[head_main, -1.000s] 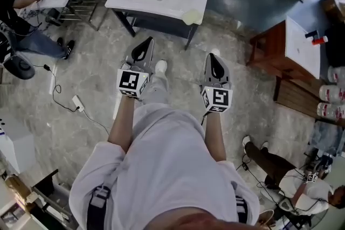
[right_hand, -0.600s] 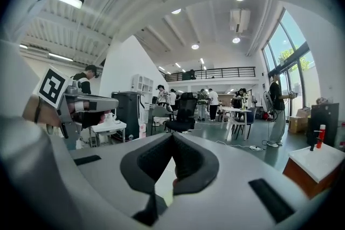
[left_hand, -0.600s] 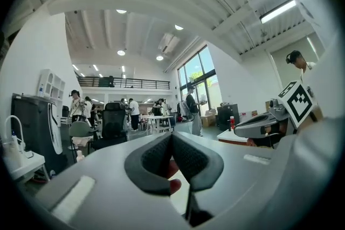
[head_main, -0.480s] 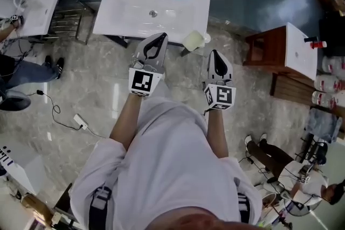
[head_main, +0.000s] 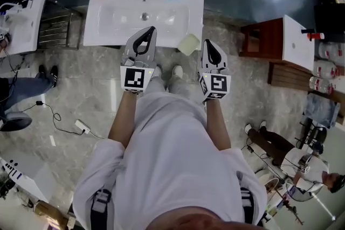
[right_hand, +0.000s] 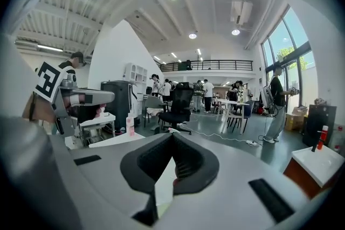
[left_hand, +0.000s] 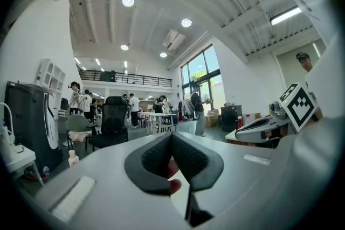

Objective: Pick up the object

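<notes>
While we stand at the white washbasin [head_main: 99, 35] with the left hand-held gripper [head_main: 149, 30] and right hand-held gripper [head_main: 209, 42] both closed and empty, we judge this the approach; next, the right must open over the pale yellow sponge [head_main: 189, 44], likely our object, on the basin's near right corner.

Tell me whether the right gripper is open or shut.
Shut. The right gripper shows its dark pads meeting at the tips in its own view, with nothing held between them.
</notes>
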Available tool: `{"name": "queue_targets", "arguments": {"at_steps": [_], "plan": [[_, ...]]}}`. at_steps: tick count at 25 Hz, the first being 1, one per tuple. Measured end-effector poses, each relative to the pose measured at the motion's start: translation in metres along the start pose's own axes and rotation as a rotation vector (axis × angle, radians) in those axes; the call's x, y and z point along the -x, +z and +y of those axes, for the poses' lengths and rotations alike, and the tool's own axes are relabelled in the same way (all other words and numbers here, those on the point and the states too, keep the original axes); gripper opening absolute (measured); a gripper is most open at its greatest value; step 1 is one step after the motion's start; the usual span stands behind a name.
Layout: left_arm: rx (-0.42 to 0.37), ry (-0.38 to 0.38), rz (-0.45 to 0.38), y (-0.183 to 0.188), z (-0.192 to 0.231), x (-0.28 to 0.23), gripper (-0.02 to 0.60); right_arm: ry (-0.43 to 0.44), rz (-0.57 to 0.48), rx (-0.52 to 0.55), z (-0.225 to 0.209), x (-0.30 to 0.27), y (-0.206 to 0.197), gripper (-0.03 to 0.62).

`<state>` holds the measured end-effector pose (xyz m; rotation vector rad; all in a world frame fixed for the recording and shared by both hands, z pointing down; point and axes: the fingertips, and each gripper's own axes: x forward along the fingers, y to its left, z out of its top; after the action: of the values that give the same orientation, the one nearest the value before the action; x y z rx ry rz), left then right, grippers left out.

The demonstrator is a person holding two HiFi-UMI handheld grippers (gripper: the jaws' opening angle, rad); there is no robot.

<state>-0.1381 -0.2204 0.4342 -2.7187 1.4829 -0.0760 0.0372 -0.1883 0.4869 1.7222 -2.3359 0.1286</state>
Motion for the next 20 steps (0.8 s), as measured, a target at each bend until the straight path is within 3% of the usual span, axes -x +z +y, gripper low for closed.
{"name": "queue_targets", "arguments": {"at_steps": [5,12,15,18,20], "plan": [[-0.046,0.003,0.053,-0.009,-0.001,-0.009,0.0,0.004,0.081,-0.036,-0.02,-0.018,-0.04,0.003],[-0.05,0.028,0.126,-0.027,-0.016,-0.008,0.0,0.074,0.299,-0.198,-0.044,-0.03,-0.144,0.006],[-0.054,0.056,0.152,-0.033,-0.017,-0.003,0.0,0.124,0.368,-0.227,-0.044,-0.038,-0.178,0.069],[-0.069,0.084,0.181,-0.036,-0.016,0.001,0.0,0.19,0.442,-0.17,-0.038,-0.049,-0.207,0.198],[-0.074,0.105,0.198,-0.039,-0.014,0.005,0.0,0.217,0.482,-0.141,-0.037,-0.057,-0.224,0.251]]}}
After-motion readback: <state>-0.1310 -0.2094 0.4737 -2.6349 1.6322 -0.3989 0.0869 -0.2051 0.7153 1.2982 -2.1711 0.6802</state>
